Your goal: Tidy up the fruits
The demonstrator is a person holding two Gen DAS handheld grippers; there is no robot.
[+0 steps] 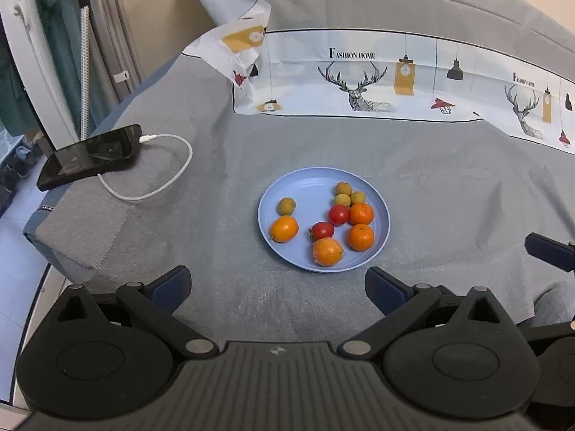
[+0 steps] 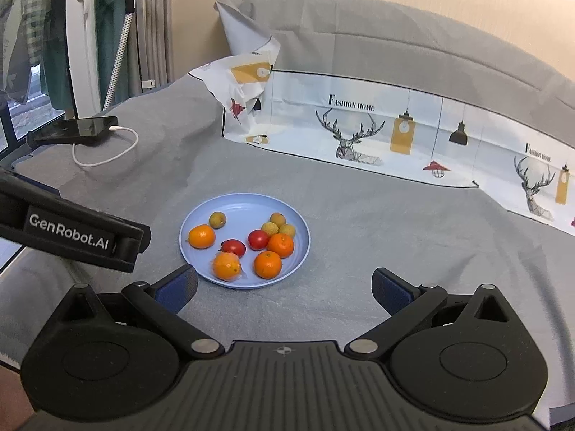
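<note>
A light blue plate (image 1: 273, 194) (image 2: 201, 215) lies on the grey cover and holds several fruits. Among them are oranges (image 1: 284, 228) (image 2: 201, 236), two red tomatoes (image 1: 338, 214) (image 2: 258, 239) and small yellow-green fruits (image 1: 286, 205) (image 2: 217, 219). My left gripper (image 1: 278, 292) stands open on the near side of the plate, nothing between its fingers. Also short of the plate, my right gripper (image 2: 284, 289) is open and empty, its left fingertip (image 2: 179, 287) close to the plate's near rim. The left gripper's body (image 2: 72, 233) shows at the left of the right wrist view.
A black phone (image 1: 90, 156) (image 2: 77, 129) with a white charging cable (image 1: 158, 179) lies at the far left near the cover's edge. A printed sheet with deer and lamps (image 1: 359, 79) (image 2: 359, 133) stands along the back. Grey fabric surrounds the plate.
</note>
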